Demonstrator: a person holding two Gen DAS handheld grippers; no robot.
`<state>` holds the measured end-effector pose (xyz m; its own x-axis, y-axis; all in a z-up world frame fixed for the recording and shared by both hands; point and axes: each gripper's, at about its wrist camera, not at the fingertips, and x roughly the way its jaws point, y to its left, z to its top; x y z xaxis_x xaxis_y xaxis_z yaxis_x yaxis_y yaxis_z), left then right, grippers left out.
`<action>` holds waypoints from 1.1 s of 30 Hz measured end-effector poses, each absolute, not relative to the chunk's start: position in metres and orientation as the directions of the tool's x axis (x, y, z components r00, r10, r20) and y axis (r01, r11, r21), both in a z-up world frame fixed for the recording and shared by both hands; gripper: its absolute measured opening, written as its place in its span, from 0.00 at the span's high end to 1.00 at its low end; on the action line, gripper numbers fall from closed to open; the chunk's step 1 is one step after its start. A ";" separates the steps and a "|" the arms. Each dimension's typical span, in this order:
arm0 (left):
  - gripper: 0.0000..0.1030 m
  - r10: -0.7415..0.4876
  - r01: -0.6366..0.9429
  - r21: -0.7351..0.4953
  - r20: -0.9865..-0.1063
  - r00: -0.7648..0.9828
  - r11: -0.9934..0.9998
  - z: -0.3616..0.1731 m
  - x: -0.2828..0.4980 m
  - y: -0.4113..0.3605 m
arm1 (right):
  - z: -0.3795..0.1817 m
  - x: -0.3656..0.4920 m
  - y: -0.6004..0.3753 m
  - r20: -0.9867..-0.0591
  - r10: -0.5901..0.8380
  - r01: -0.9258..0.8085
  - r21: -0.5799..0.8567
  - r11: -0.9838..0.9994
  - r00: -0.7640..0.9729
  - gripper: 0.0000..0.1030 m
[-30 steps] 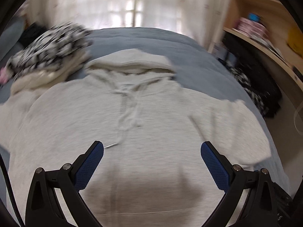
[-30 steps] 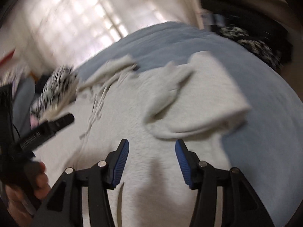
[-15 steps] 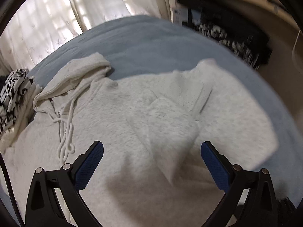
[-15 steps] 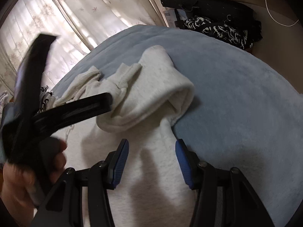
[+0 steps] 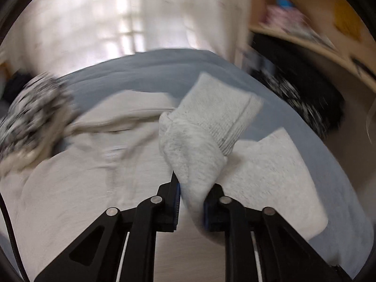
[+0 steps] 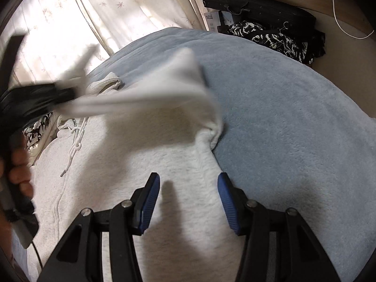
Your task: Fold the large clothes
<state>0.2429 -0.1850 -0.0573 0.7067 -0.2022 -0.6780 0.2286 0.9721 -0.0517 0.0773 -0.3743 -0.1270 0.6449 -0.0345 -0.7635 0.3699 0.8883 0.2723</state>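
Observation:
A light grey hoodie lies spread face up on a blue blanket. My left gripper is shut on the hoodie's sleeve near its ribbed cuff and holds it lifted above the body. In the right wrist view the sleeve stretches blurred from the left gripper at the left across the hoodie. My right gripper is open and empty, low over the hoodie's right side by the armpit. The drawstrings lie on the chest.
A black-and-white patterned garment lies at the hoodie's left shoulder. Curtains hang behind the bed. Wooden shelves and dark bags with patterned cloth stand at the right beyond the blanket's edge.
My left gripper swung right, closed on the sleeve and lifted it. The sleeve now stretches up off the bed. My right gripper stayed open over the hoodie's right side.

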 end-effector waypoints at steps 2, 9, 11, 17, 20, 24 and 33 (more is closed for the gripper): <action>0.40 -0.170 0.152 -0.089 -0.703 0.691 0.984 -0.069 0.241 -0.144 | -0.128 0.078 -0.373 -0.766 -0.033 0.364 0.267 0.892 0.642 0.50; 0.17 -0.333 -0.021 -0.416 -0.757 0.562 0.909 -0.123 0.240 -0.024 | -0.130 0.084 -0.362 -0.783 -0.049 0.348 0.218 0.912 0.620 0.50; 0.18 -0.372 -0.069 -0.489 -0.740 0.560 0.870 -0.131 0.244 -0.007 | -0.130 0.085 -0.361 -0.786 -0.053 0.348 0.210 0.914 0.616 0.50; 0.18 -0.385 -0.039 -0.468 -0.769 0.510 0.883 -0.145 0.267 0.001 | -0.114 0.088 -0.364 -0.795 -0.005 0.324 0.242 0.915 0.607 0.50; 0.18 -0.373 -0.015 -0.435 -0.789 0.488 0.900 -0.156 0.286 0.004 | -0.088 0.098 -0.372 -0.776 0.041 0.283 0.278 0.918 0.630 0.49; 0.17 -0.381 0.001 -0.432 -0.796 0.470 0.902 -0.166 0.301 0.004 | -0.065 0.139 -0.395 -0.751 0.115 0.246 0.351 0.903 0.650 0.30; 0.17 -0.505 0.053 -0.543 -0.735 0.453 0.838 -0.167 0.310 0.037 | -0.114 0.259 -0.439 -0.798 0.256 0.294 0.468 0.833 0.545 0.30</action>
<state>0.3099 0.0375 -0.1666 0.4532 -0.5050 -0.7346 0.0532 0.8379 -0.5432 0.2591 -0.4394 -0.1138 0.5450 0.2565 -0.7983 0.2935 0.8335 0.4682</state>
